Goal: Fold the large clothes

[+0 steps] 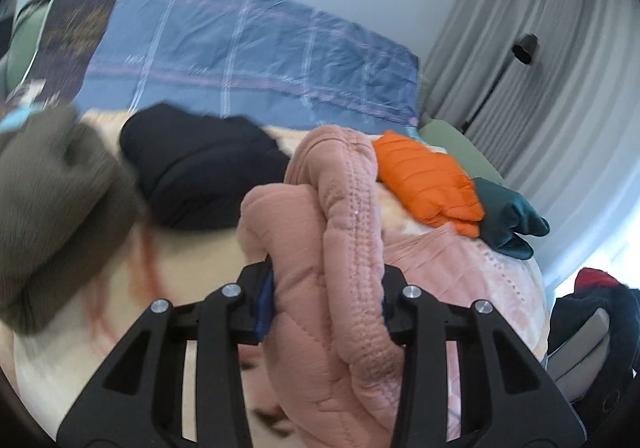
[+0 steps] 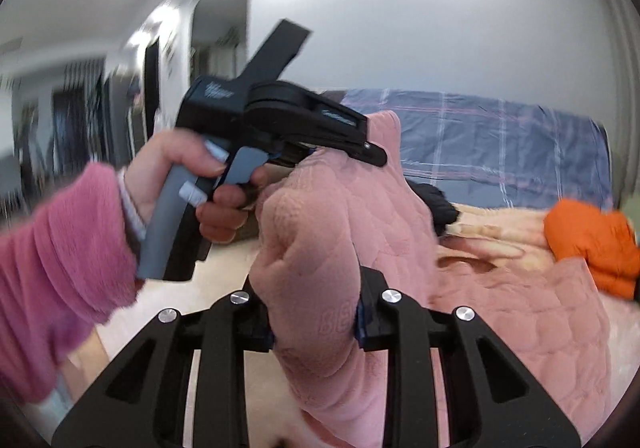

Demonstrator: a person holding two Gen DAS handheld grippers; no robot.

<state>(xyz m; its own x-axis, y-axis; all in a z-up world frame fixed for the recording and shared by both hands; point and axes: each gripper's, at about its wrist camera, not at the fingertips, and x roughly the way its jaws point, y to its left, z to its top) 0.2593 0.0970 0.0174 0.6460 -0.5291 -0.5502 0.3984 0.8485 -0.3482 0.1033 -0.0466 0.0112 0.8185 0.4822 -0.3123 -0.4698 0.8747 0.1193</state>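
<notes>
A pink quilted garment (image 1: 348, 215) is bunched between the jaws of my left gripper (image 1: 328, 288), which is shut on a thick fold of it above the bed. In the right wrist view the same pink garment (image 2: 344, 232) is clamped in my right gripper (image 2: 316, 312), also shut on a wad of fabric. The left gripper (image 2: 360, 145) shows there too, held by a hand (image 2: 176, 163) in a pink fuzzy sleeve, its fingers biting the garment's raised edge. The rest of the garment trails down onto the bed at the right.
A cream blanket (image 1: 192, 248) covers the bed, with a blue plaid quilt (image 1: 260, 47) behind. On it lie a black garment (image 1: 200, 171), an olive-brown one (image 1: 52, 187), an orange puffer jacket (image 1: 424, 179) and a teal piece (image 1: 508, 219). Grey curtains (image 1: 540, 47) hang at the right.
</notes>
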